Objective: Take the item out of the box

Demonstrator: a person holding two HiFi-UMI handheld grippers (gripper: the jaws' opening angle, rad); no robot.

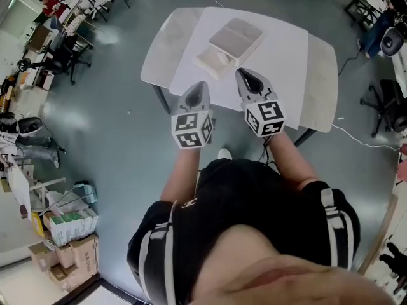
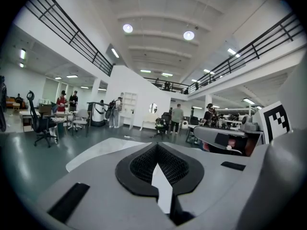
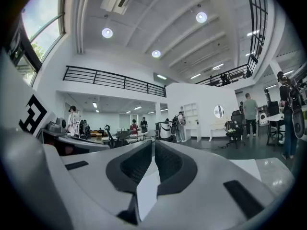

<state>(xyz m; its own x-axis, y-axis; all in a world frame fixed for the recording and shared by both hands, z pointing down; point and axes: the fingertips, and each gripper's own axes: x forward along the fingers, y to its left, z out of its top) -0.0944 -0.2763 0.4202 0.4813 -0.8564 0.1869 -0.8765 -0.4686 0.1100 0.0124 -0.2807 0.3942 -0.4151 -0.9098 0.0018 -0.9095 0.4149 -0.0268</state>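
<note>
A white box [image 1: 221,51] lies on the white table [image 1: 286,49], its lid [image 1: 236,35] resting shifted toward the far right, so a strip of the base shows. What is inside is hidden. In the head view my left gripper [image 1: 198,88] hovers at the table's near edge, just short of the box, jaws together and empty. My right gripper [image 1: 244,75] is beside it, close to the box's near right corner, also shut with nothing held. Both gripper views look level across the hall, past the left gripper [image 2: 156,145] and the right gripper [image 3: 153,143], and the box is outside them.
Office chairs [image 1: 67,53] stand on the grey floor to the left and another chair [image 1: 385,103] to the right. A cable [image 1: 356,135] trails on the floor near the table's right side. Cardboard boxes [image 1: 70,253] sit at lower left. People [image 2: 177,116] stand far off.
</note>
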